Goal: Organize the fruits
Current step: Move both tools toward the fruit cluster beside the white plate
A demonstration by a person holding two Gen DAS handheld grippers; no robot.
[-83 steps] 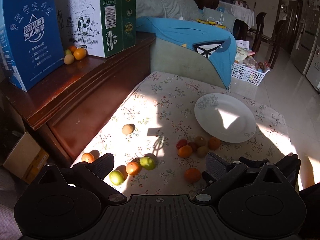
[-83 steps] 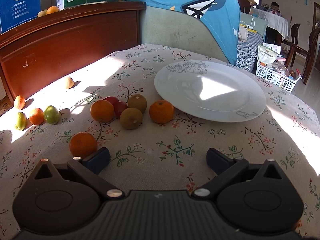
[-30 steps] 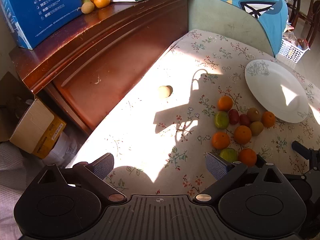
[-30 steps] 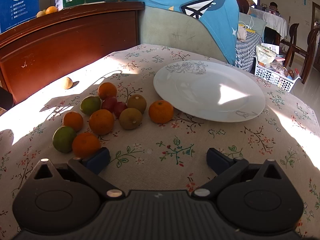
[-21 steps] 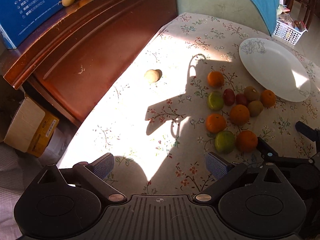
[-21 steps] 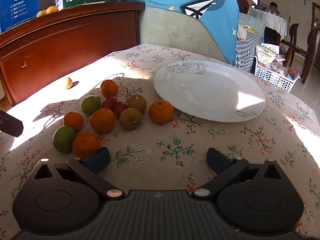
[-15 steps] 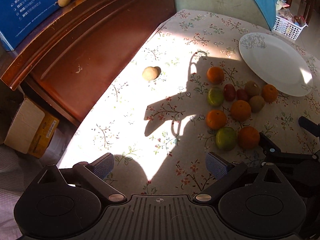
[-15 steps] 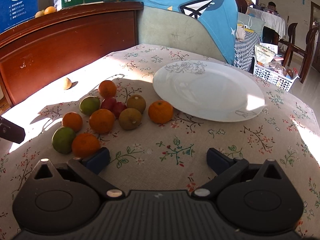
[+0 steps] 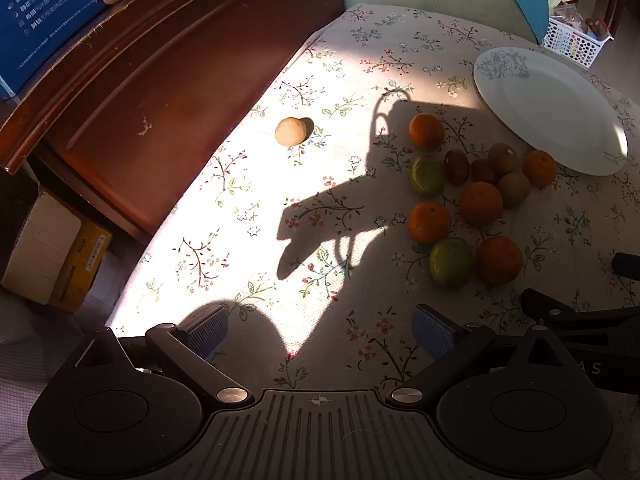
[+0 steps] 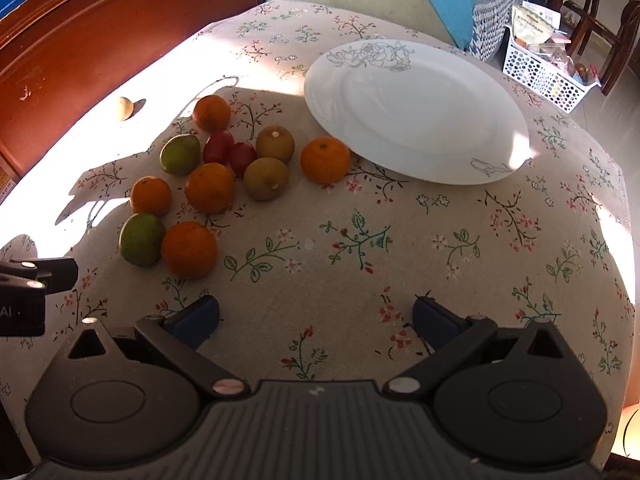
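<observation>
Both the left gripper (image 9: 320, 330) and right gripper (image 10: 316, 318) gape wide, holding nothing. A cluster of oranges, green citrus and kiwis (image 10: 224, 180) lies centre-left, beside the empty white floral plate (image 10: 416, 108).

A blue carton (image 9: 44, 16) sits on the wooden ledge (image 9: 160, 52); a white basket (image 10: 548, 76) beyond.
</observation>
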